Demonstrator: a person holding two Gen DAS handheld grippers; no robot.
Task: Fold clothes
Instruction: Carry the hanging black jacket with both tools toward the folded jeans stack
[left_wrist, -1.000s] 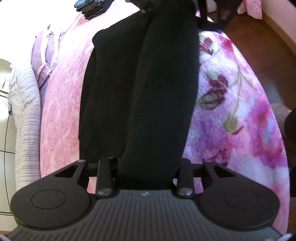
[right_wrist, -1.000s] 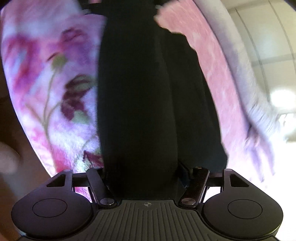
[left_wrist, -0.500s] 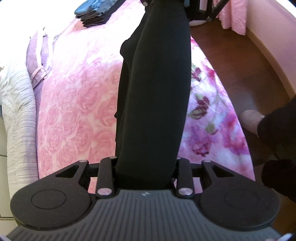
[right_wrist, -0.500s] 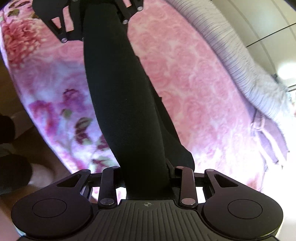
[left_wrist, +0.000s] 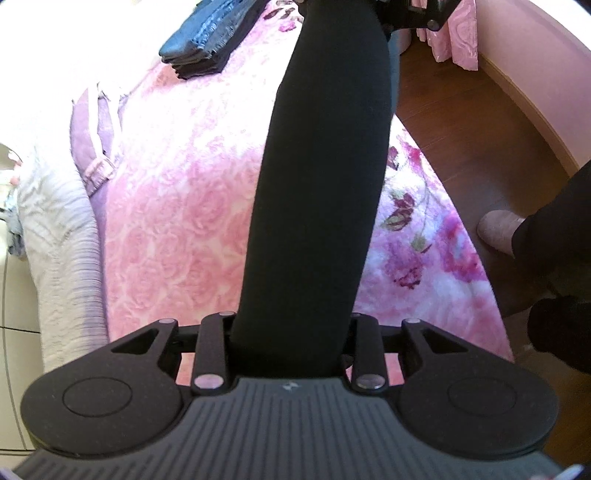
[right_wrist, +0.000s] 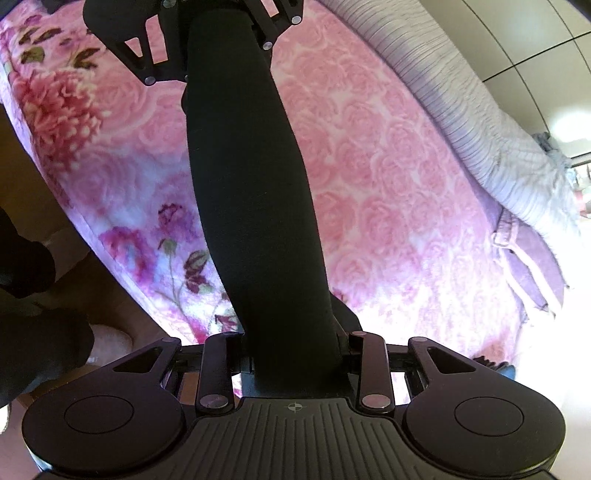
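Note:
A long black garment (left_wrist: 317, 192) is stretched taut in the air between my two grippers, above a pink rose-patterned blanket (left_wrist: 177, 229). My left gripper (left_wrist: 291, 332) is shut on one end of it; the fingertips are hidden by the cloth. My right gripper (right_wrist: 295, 347) is shut on the other end (right_wrist: 255, 206). Each gripper shows at the top of the other's view: the right one in the left wrist view (left_wrist: 417, 14), the left one in the right wrist view (right_wrist: 192, 40).
A stack of folded dark clothes (left_wrist: 210, 33) lies on the far part of the bed. A lilac garment (left_wrist: 92, 147) and a striped white quilt (left_wrist: 62, 243) lie along the bed's side. Wooden floor (left_wrist: 461, 122) and the person's slippered foot (left_wrist: 498, 232) are beside the bed.
Both grippers have risen and pulled apart. The black garment has lifted off the blanket and now hangs as one narrow taut band; its loose side part no longer spreads on the bed.

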